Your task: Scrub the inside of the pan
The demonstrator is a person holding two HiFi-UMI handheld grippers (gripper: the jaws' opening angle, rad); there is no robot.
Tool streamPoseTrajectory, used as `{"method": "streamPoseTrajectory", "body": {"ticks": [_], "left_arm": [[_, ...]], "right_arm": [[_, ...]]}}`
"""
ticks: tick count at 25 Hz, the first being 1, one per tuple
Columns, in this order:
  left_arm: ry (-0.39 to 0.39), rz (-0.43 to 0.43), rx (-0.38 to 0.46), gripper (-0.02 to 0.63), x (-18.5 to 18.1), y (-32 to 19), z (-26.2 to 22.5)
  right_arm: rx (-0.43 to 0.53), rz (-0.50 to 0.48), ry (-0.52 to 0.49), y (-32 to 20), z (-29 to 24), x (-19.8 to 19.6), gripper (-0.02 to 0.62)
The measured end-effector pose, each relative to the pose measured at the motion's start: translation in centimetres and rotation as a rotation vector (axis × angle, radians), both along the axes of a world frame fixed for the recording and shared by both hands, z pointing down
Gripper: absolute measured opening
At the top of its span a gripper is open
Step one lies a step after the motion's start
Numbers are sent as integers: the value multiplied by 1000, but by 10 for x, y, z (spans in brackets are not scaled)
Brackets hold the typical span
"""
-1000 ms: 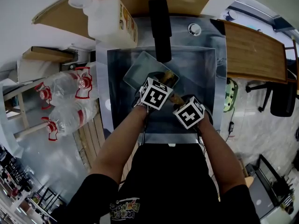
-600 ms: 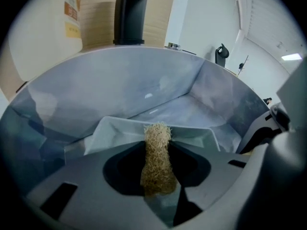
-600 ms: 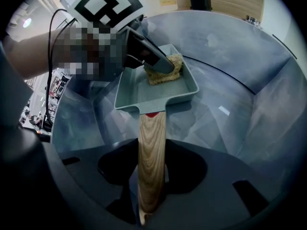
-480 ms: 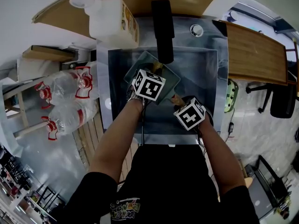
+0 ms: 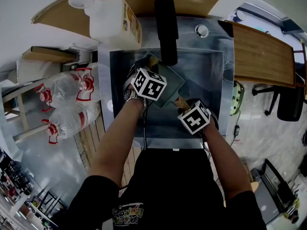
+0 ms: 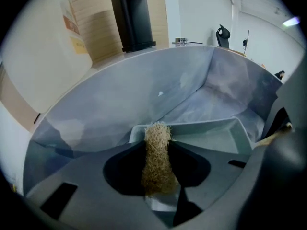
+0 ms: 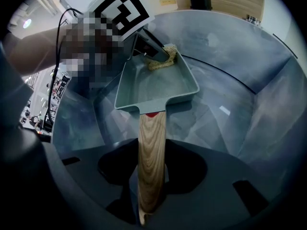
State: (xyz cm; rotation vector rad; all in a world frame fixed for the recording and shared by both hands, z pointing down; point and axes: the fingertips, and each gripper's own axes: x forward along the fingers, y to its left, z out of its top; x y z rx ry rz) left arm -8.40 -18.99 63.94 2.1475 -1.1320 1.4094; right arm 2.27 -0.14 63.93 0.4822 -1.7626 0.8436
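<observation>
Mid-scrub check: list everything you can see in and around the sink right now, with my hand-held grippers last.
sink: one, steel, centre
pan: one, grey-green with a wooden handle, inside the sink
scrubber: one, tan, at a far corner of the pan
faucet: one, black, behind the sink
jug: one, white, back left of the sink
bottles: at least two, clear with red handles, left of the sink
worktop: one, wooden, right of the sink
chair: one, black, far right
left hand-held gripper: one, grey, shut on the scrubber
right hand-held gripper: one, grey, shut on the pan's handle
</observation>
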Motion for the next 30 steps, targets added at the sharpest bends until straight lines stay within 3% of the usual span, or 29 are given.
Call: {"method": "streamPoseTrajectory", "body": {"ticks": [19, 30], "left_arm": [[-33, 2, 47, 144, -12, -11, -17], [-68, -70, 118, 144, -36, -16, -45]], "right_arm": [[0, -7, 7, -1, 1, 2, 160], [-3, -4, -14, -3, 0, -1, 160]]}}
